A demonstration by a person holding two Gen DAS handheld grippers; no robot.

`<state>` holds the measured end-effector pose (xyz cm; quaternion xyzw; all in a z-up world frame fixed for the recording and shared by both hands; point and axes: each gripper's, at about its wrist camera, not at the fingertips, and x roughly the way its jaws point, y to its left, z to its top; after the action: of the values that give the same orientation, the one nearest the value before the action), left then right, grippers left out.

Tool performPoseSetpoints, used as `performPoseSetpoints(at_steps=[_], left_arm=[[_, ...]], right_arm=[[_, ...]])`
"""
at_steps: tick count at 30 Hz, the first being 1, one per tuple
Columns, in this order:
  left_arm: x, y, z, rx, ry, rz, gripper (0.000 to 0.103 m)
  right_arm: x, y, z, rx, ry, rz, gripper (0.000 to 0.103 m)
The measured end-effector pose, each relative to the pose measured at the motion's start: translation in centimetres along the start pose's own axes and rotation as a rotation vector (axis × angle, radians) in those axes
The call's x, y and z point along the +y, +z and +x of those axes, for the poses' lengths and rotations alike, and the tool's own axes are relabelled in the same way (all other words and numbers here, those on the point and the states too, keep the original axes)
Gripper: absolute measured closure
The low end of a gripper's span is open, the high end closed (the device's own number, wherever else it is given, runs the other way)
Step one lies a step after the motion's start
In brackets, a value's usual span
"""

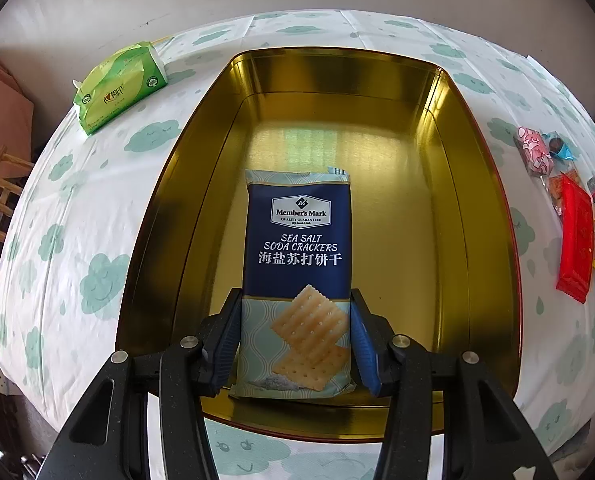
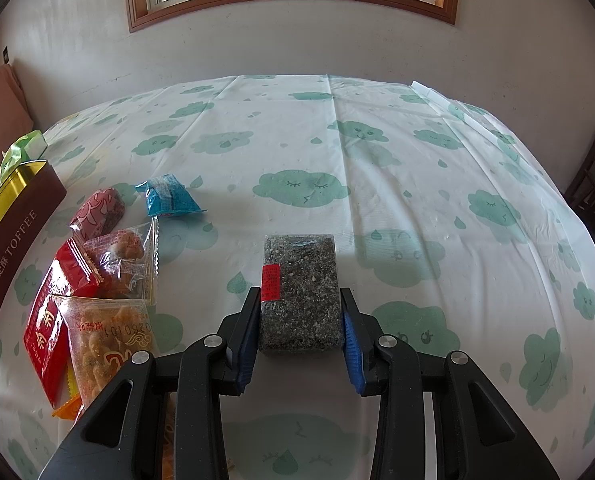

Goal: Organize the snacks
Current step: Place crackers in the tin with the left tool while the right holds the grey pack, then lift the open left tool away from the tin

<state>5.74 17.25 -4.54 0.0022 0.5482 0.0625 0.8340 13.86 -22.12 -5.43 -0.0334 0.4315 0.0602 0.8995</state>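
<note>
In the left wrist view a blue soda cracker pack lies inside a gold tin box, with its near end between the blue pads of my left gripper, which is shut on it. The pack's far end reaches toward the middle of the tin floor. In the right wrist view my right gripper is shut on a dark speckled sesame bar in clear wrap with a red label, above the cloud-print tablecloth.
A green tissue pack lies left of the tin. Several loose snacks sit in a pile: a red packet, an orange fried snack bag, a pink packet and a blue packet. The tin's maroon side stands at far left.
</note>
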Motion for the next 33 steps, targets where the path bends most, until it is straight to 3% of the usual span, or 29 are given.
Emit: performPoseSetpoints(at_steps=[24, 33], left_arm=[[0.1, 0.1, -1.5, -0.056, 0.003, -0.011, 0.043], [1.3, 0.6, -3.5, -0.153, 0.021, -0.035, 0.034]], right_arm=[[0.1, 0.0, 0.0, 0.001, -0.004, -0.004, 0.065], [0.0, 0.0, 0.0, 0.001, -0.008, -0.009, 0.065]])
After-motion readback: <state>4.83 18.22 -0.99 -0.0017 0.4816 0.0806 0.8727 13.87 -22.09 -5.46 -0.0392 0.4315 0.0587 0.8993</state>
